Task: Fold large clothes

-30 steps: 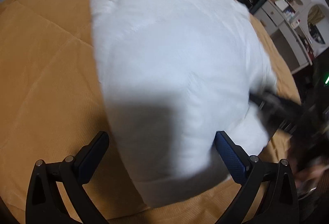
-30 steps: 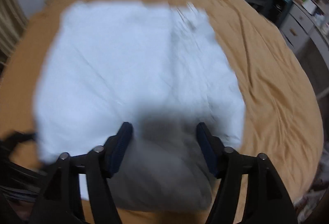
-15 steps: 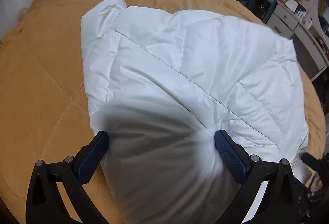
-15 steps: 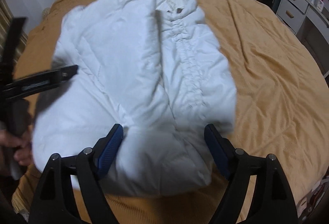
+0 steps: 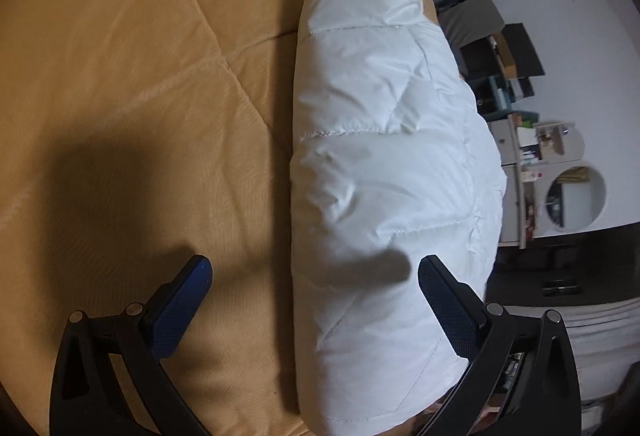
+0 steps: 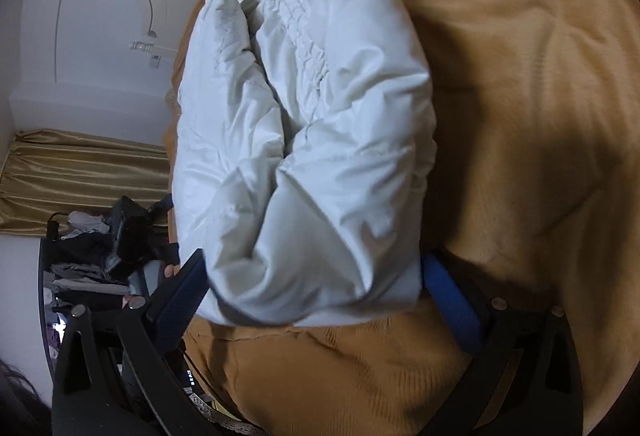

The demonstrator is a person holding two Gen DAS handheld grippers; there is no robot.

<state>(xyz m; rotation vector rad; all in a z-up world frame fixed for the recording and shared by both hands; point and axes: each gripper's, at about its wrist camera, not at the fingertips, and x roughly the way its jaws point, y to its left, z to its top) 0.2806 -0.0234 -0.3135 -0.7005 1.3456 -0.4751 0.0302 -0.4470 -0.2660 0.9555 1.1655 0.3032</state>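
Left tongs [image 5: 315,276] gape released over the folded white puffer jacket [image 5: 384,172] on the mustard quilted bedspread [image 5: 132,84]; cluttered shelves [image 5: 532,152] line the wall. Right tongs [image 6: 316,278] are opening around the jacket's [image 6: 320,140] near end; gold curtains [image 6: 80,176] hang left.

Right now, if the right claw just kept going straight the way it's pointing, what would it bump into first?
Most likely the folded white puffer jacket. Its near end sits between the right claw's jaws, which are opening. The orange bedspread lies underneath. Depth is hard to judge here, so whether the blue pads already brush it is unclear.
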